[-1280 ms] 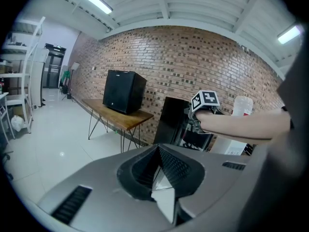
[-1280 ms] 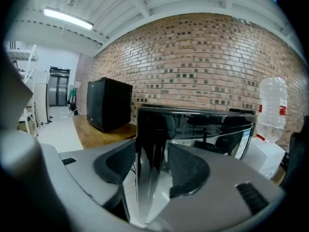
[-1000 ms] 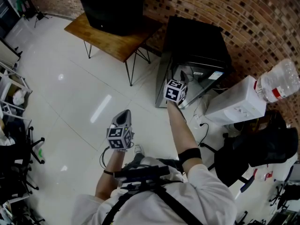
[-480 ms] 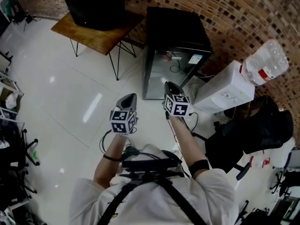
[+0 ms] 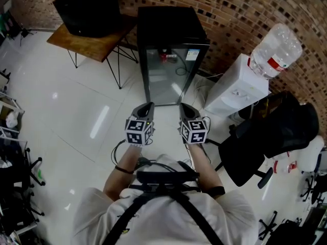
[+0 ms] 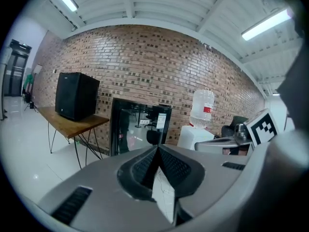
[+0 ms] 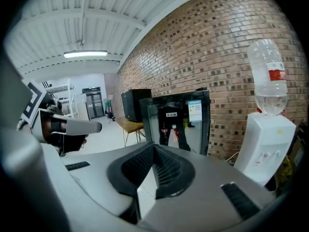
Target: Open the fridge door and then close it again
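Observation:
The black fridge [image 5: 171, 70] stands against the brick wall, straight ahead of me, with its glass door closed. It also shows in the left gripper view as the fridge [image 6: 140, 127] and in the right gripper view as the fridge [image 7: 178, 122]. My left gripper [image 5: 147, 107] and right gripper [image 5: 184, 107] hang side by side over the white floor, a short way in front of the door and touching nothing. The left gripper [image 6: 157, 149] is shut and empty. The right gripper [image 7: 153, 148] has just been closing; its jaws are now together with nothing between them.
To the fridge's left a wooden table [image 5: 97, 42] carries a black box [image 5: 87, 9]. To its right are a white water dispenser [image 5: 237, 91] with a bottle [image 5: 276, 47] on top and a black office chair [image 5: 265, 137]. Cables lie on the floor by the dispenser.
The right gripper has drawn back from the fridge front towards my body. The left gripper has come up level beside it. The fridge now sits straight ahead in the head view.

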Demonstrator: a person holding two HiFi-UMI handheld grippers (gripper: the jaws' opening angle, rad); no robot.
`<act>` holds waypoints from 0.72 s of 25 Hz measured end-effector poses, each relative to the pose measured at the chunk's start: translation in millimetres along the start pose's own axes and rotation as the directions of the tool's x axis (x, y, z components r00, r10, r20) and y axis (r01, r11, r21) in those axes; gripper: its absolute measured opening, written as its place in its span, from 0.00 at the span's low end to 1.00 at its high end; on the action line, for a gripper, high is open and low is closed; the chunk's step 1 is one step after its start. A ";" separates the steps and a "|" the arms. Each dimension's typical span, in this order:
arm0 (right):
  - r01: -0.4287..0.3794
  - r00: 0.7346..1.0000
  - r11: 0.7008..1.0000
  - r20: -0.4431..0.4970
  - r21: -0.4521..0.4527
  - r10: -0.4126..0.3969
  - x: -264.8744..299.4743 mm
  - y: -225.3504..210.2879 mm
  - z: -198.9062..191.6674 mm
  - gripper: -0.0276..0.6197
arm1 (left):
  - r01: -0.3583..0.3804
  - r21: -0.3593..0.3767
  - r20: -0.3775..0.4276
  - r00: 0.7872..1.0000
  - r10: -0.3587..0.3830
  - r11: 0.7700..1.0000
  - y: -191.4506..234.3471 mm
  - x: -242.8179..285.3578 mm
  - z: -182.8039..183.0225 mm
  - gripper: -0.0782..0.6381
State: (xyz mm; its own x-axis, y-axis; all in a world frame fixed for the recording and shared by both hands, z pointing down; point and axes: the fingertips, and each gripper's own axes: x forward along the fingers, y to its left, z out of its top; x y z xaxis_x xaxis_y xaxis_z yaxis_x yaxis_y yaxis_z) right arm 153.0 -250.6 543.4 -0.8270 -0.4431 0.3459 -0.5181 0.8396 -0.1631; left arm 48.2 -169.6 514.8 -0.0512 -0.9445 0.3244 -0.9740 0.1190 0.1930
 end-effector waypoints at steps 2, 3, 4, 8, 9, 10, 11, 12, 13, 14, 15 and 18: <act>-0.001 1.000 1.000 -0.008 0.013 0.001 -10.7 -3.7 -13.9 0.04 | 0.001 0.007 -0.007 1.000 -0.001 1.000 -10.6 2.1 -7.5 0.11; -0.004 1.000 1.000 -0.014 0.027 0.004 -14.0 -5.3 -19.8 0.04 | -0.001 0.010 -0.013 1.000 0.001 1.000 -14.1 2.2 -12.3 0.11; -0.009 1.000 0.999 -0.020 0.039 0.010 -16.3 -6.8 -24.8 0.04 | -0.004 0.011 -0.019 1.000 0.005 1.000 -16.7 1.8 -17.6 0.11; -0.018 0.999 0.998 -0.030 0.059 0.020 -22.1 -16.3 -29.7 0.04 | -0.023 0.013 -0.038 0.999 0.023 1.000 -21.6 -5.3 -33.0 0.11; -0.016 0.999 0.998 -0.028 0.065 0.017 -23.1 -19.6 -28.2 0.04 | -0.028 0.013 -0.040 0.999 0.028 1.000 -21.1 -7.3 -34.5 0.11; -0.013 1.000 0.997 -0.025 0.070 0.015 -23.5 -22.1 -26.6 0.04 | -0.033 0.010 -0.041 0.999 0.033 0.999 -19.5 -9.2 -35.6 0.11; -0.012 1.000 0.997 -0.023 0.074 0.014 -23.2 -23.2 -25.4 0.04 | -0.038 0.006 -0.041 0.998 0.038 0.999 -17.2 -11.2 -36.4 0.11; -0.013 1.000 0.997 -0.022 0.076 0.015 -22.4 -22.9 -24.5 0.04 | -0.043 0.003 -0.039 0.998 0.043 0.999 -14.5 -13.2 -36.9 0.11; -0.015 1.000 0.997 -0.022 0.077 0.016 -21.0 -21.4 -23.9 0.04 | -0.046 0.000 -0.037 0.998 0.046 0.999 -11.7 -15.0 -36.8 0.11; -0.017 1.000 0.997 -0.021 0.076 0.019 -19.4 -19.0 -23.2 0.04 | -0.050 -0.001 -0.034 0.998 0.050 0.999 -9.0 -16.6 -36.2 0.11; -0.022 1.000 0.997 -0.021 0.074 0.023 -17.6 -15.8 -22.4 0.04 | -0.052 -0.002 -0.031 0.998 0.052 0.999 -6.6 -18.0 -35.4 0.11; -0.033 0.999 0.997 -0.025 0.067 0.035 -13.2 -6.7 -21.5 0.04 | -0.054 -0.001 -0.030 0.998 0.054 0.999 -1.0 -21.3 -34.1 0.11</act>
State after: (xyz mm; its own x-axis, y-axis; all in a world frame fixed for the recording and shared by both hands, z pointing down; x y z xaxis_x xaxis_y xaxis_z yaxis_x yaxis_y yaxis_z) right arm 172.1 -243.6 559.8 -0.8390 -0.4053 0.3629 -0.5037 0.8309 -0.2364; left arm 57.8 -139.1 539.2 -0.0974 -0.9270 0.3621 -0.9695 0.1705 0.1759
